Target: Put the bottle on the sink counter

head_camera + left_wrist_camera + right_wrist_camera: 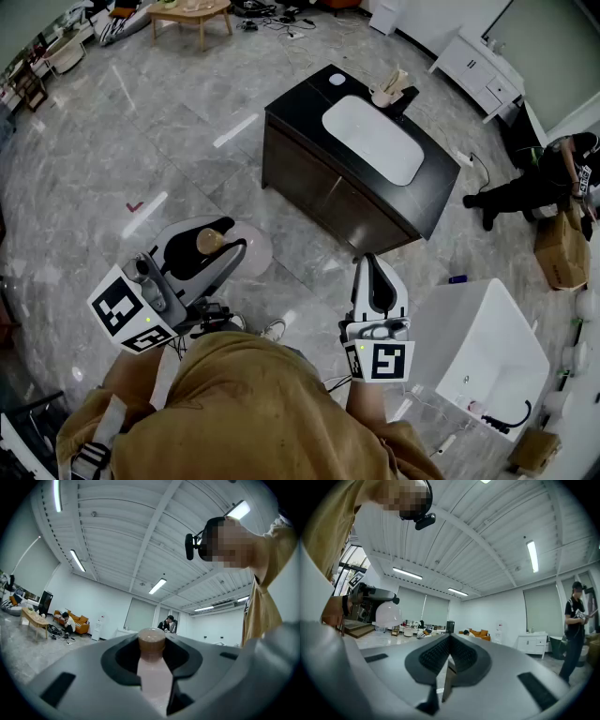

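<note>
From your head view, your left gripper (208, 246) holds the bottle (246, 251) low at your left, well apart from the dark sink counter (298, 105) ahead, while your right gripper (375, 267) points toward that counter. In the left gripper view, your jaws pinch the pale bottle just below its brown cap (151, 638). In the right gripper view, your jaws are pressed together with nothing between them.

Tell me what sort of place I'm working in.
Probably an open lab or showroom, not a real bathroom: the sink counter stands alone mid-floor, with a sofa and a coffee table beyond.
</note>
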Demonstrator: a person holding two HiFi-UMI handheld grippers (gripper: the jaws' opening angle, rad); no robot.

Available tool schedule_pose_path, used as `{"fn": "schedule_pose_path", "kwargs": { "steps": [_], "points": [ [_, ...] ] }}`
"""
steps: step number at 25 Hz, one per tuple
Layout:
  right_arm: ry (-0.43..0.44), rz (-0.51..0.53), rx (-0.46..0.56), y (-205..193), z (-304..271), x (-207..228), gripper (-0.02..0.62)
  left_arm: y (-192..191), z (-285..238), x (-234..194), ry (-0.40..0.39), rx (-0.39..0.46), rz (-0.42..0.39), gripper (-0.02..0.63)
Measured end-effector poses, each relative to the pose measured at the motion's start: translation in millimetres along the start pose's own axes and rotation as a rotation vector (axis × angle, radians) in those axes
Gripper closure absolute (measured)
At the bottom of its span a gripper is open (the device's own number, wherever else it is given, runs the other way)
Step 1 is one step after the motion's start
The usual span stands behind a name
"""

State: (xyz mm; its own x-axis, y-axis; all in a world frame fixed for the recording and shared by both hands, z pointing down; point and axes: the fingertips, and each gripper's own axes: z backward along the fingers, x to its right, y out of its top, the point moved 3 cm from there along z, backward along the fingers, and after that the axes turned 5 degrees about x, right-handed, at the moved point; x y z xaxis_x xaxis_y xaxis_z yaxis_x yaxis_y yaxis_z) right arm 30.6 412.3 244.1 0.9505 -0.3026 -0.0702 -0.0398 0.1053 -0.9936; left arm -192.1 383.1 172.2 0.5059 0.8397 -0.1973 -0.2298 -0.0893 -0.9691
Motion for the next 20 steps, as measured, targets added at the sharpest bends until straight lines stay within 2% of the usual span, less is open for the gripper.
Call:
{"fn": "schedule_pose_path", "kwargs": {
  "steps": [10,16,20],
  "points": [
    [0.010,0.022,0.015,-10.3,-4.7,10.3,0.591,-10.2,-8.5,-7.1,0.012,0.035,-0.020,0.485],
    [0.011,-0.024,0.031,-14.4,-3.2,22.5,0.590,-14.8,-15.2,-3.7,0.027,0.038,-0.022,0.485],
    [0.021,-0.008,0.025,-14.9,-1.2,27.5,0.589,-14.0,-19.7,-1.5,0.030,0.041,-0.020,0.485]
  ]
}}
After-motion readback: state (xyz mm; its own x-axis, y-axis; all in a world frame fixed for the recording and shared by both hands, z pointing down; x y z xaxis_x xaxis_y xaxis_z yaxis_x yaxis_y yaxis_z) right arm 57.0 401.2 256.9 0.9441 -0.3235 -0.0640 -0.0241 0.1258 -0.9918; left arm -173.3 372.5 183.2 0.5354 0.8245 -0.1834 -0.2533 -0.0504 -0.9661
